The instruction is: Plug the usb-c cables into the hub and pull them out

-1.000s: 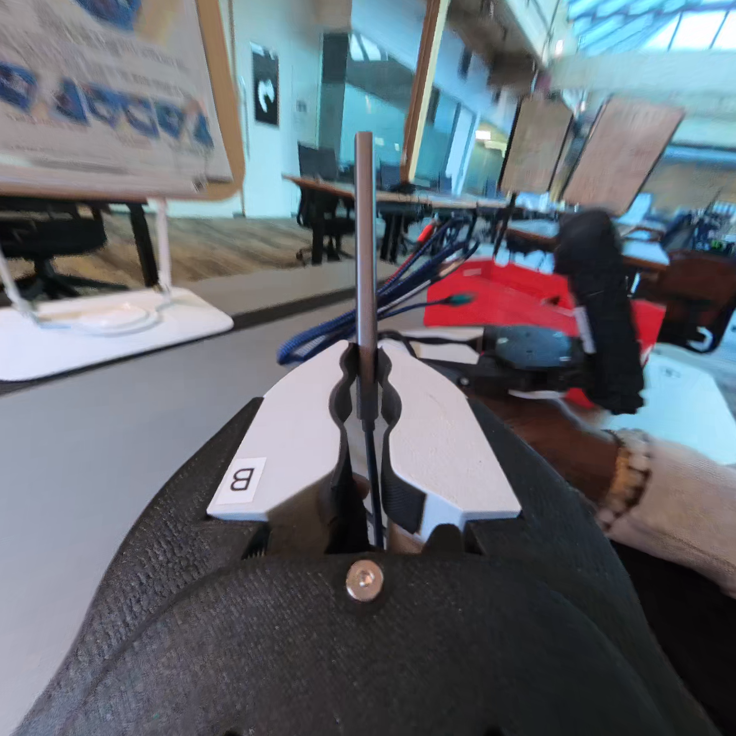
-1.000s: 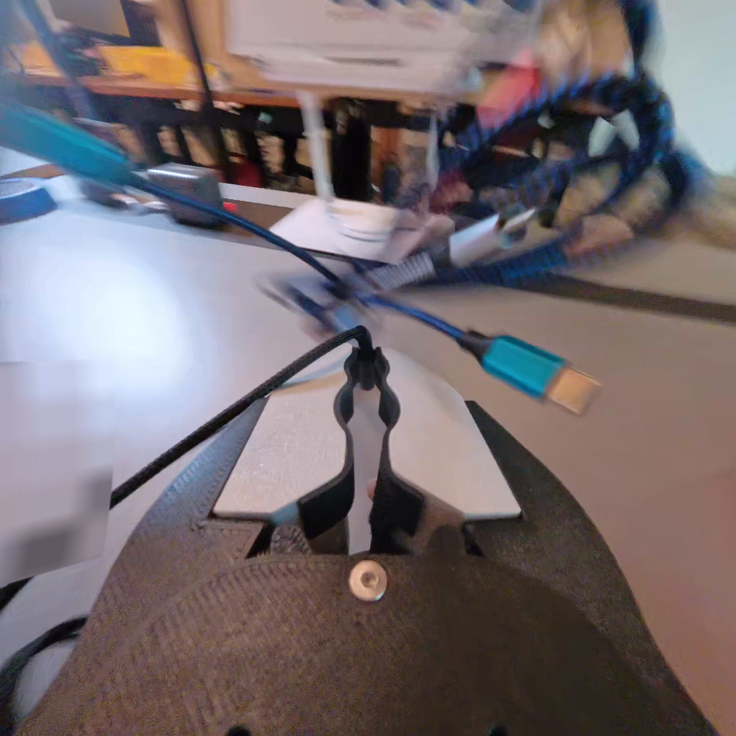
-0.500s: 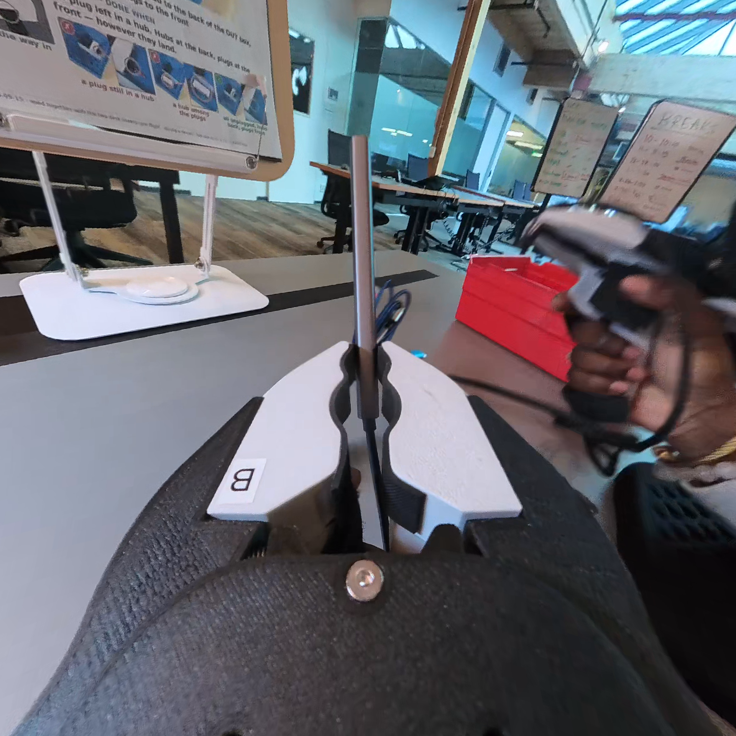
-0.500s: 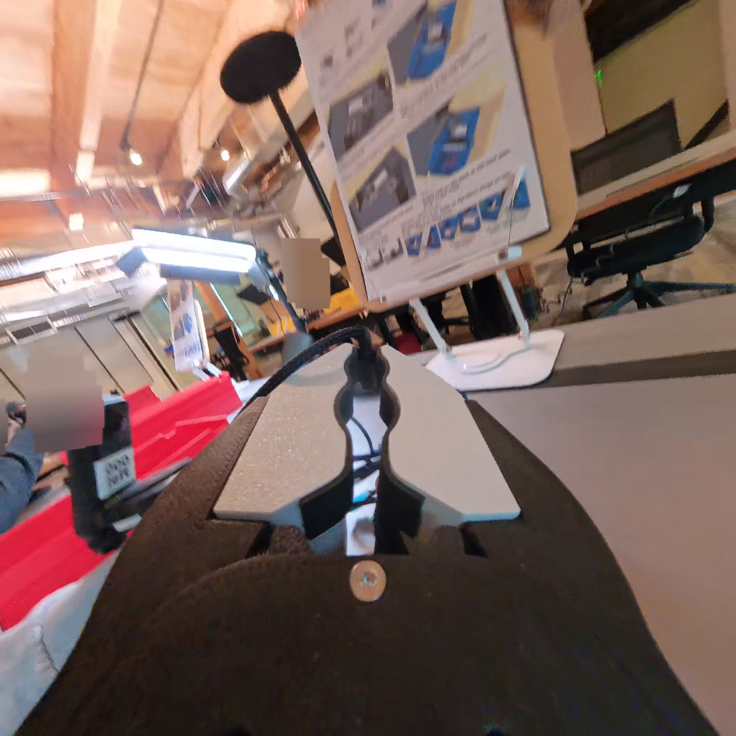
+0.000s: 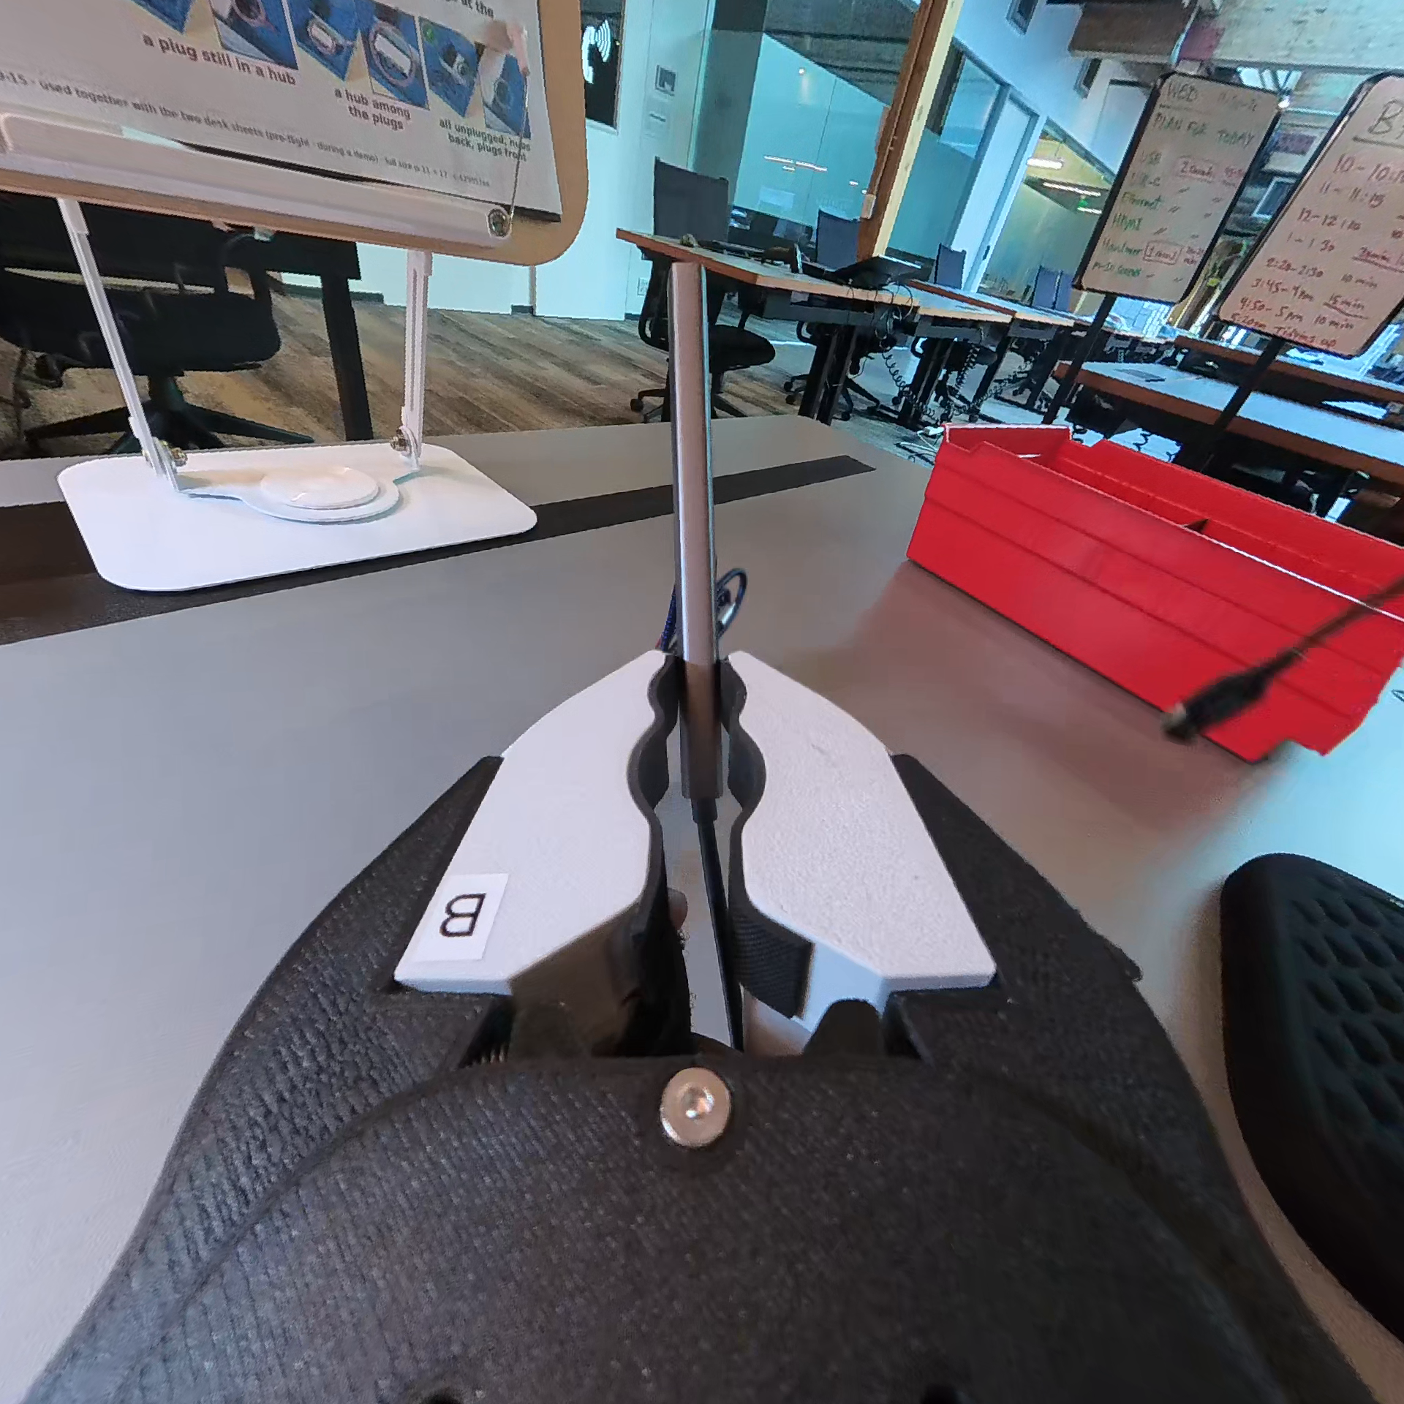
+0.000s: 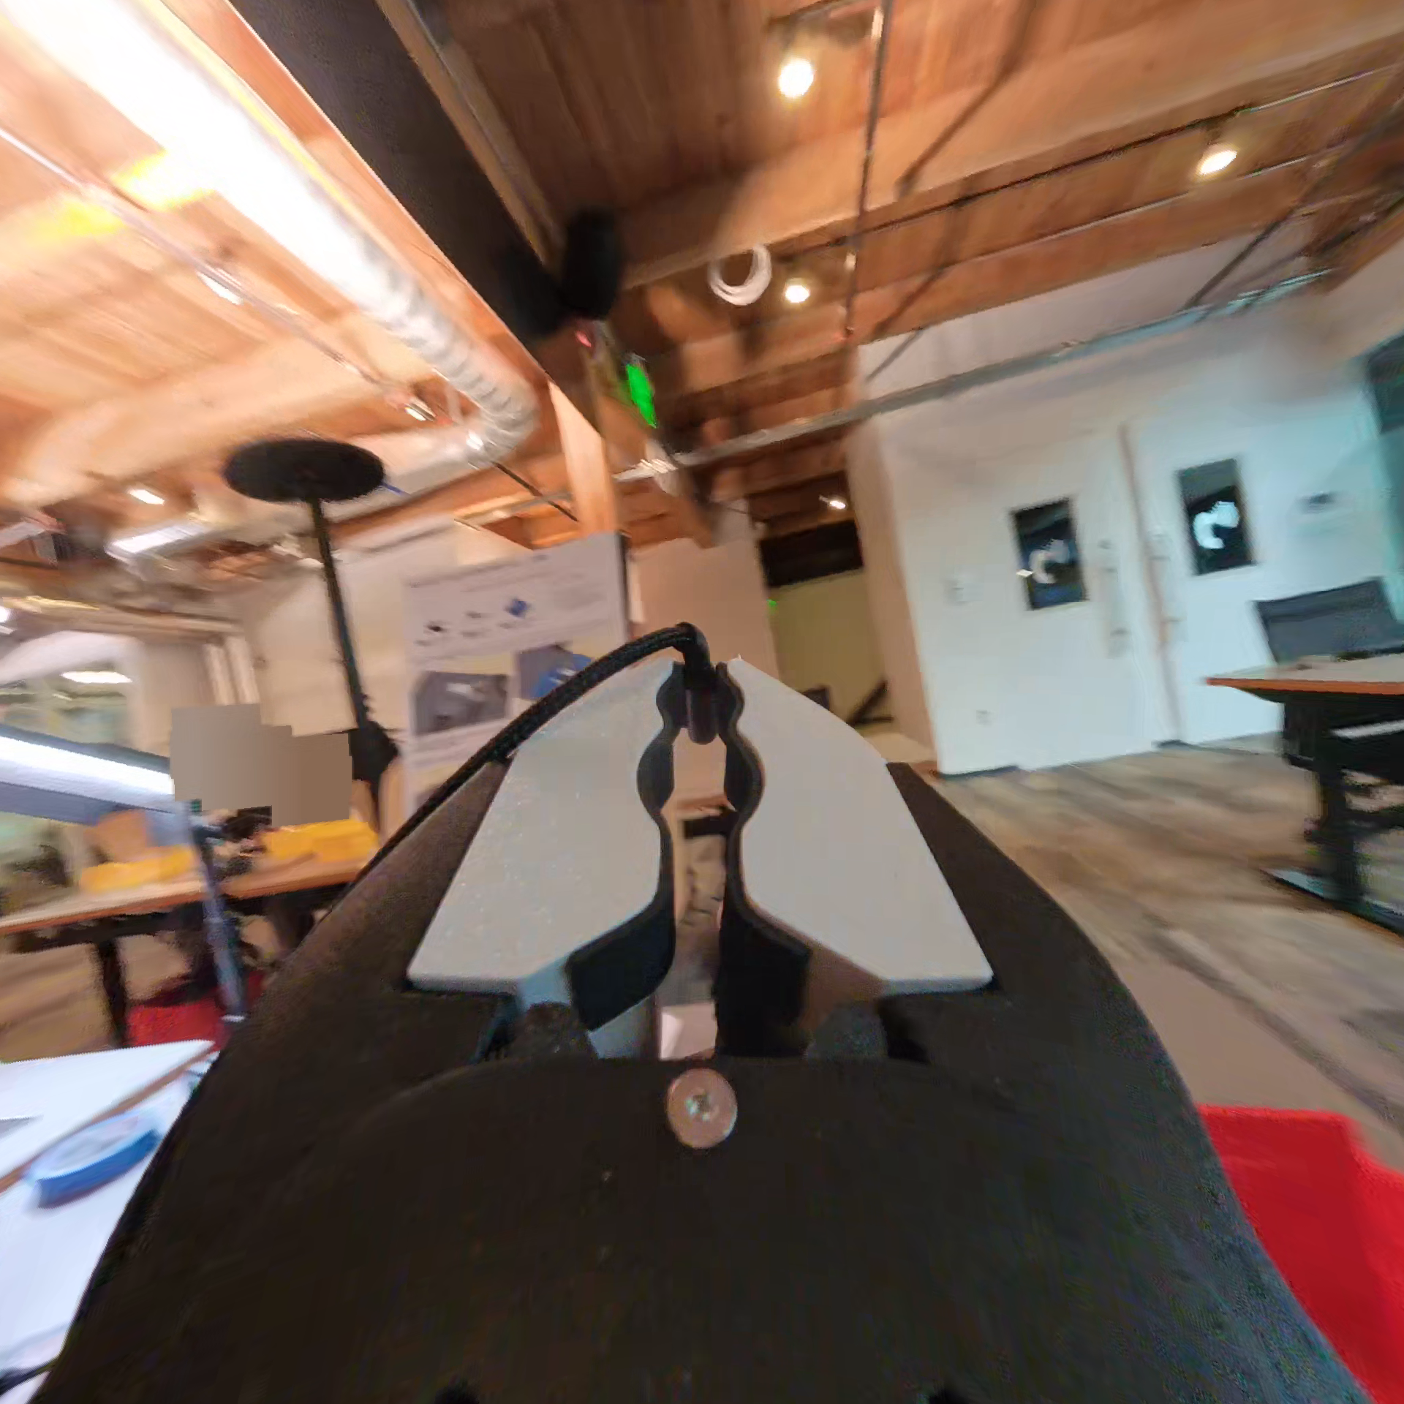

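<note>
The left gripper (image 5: 695, 668) is clamped on the grey hub (image 5: 691, 471); the right gripper (image 6: 703, 668) pinches the black cable (image 6: 532, 729).

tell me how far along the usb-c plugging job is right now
Done: both pickups. The left gripper is shut on the grey hub, held edge-on; the right gripper is shut on a black braided cable. In hand: bringing them together. Left: plugging in, then pulling out. Nothing visibly plugged yet.

grey hub (image 5: 693, 486) between white fingers (image 5: 566, 836), black braided cable (image 6: 562, 695) between light grey fingers (image 6: 558, 843), red bin (image 5: 1139, 562) right of fingers, grey table (image 5: 228, 760)
</note>
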